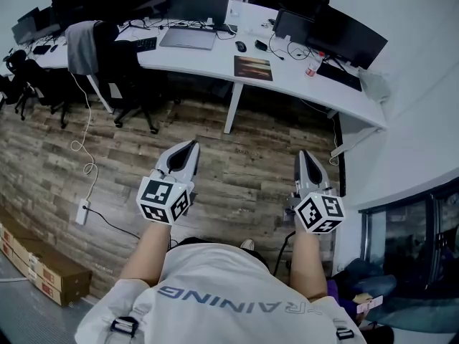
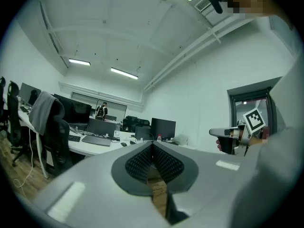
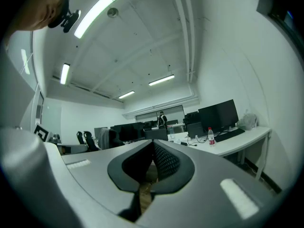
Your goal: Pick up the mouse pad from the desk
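A dark mouse pad (image 1: 252, 67) with a picture on it lies flat near the front edge of the long white desk (image 1: 308, 84), far ahead of me. My left gripper (image 1: 189, 147) and right gripper (image 1: 303, 156) are held level over the wood floor, well short of the desk, jaws together with nothing between them. In the left gripper view the tips (image 2: 152, 145) meet, and the right gripper (image 2: 227, 133) shows off to the side. The right gripper view shows its tips (image 3: 153, 143) closed as well.
The desk carries a laptop (image 1: 190, 37), monitors (image 1: 337, 36), a mouse (image 1: 240, 46), a keyboard (image 1: 338, 76) and a bottle (image 1: 311, 67). Black office chairs (image 1: 118, 67) stand at the left, one with a grey garment. A power strip (image 1: 82, 211) and cable lie on the floor; cardboard boxes (image 1: 36, 267) sit bottom left.
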A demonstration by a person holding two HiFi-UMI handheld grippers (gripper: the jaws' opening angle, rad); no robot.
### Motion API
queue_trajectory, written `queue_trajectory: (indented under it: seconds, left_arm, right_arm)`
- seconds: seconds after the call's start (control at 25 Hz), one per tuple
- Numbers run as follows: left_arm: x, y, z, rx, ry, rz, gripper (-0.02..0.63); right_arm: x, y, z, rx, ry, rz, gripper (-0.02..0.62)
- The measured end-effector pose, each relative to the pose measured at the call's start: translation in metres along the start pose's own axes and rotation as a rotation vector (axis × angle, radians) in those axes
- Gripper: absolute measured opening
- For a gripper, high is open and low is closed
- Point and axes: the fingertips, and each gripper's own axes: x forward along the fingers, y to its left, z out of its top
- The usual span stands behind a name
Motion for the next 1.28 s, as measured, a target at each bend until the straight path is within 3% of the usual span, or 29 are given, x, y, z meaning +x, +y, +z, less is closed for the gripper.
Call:
queue_trajectory:
  seconds: [0.12, 0.76, 1.04, 1.28]
  left_arm:
    - [0.000, 0.008, 0.000, -0.003, 0.000, -0.006, 0.000]
    - [0.011, 0.079, -0.005, -0.045, 0.038, -0.040, 0.000]
    - [0.071, 0.086, -0.002, -0.040, 0.052, -0.019, 0.000]
    - [0.153, 0.072, 0.017, -0.020, 0.045, 0.018, 0.000]
  right_arm:
    - [0.005, -0.001, -0.001, 0.040, -0.006, -0.018, 0.014]
    - [0.060, 0.041, -0.020, 0.001, 0.060, -0.022, 0.014]
    - [0.118, 0.000, -0.016, 0.019, 0.064, 0.014, 0.014]
    - [0.174, -0.063, -0.002, 0.026, 0.084, 0.069, 0.014]
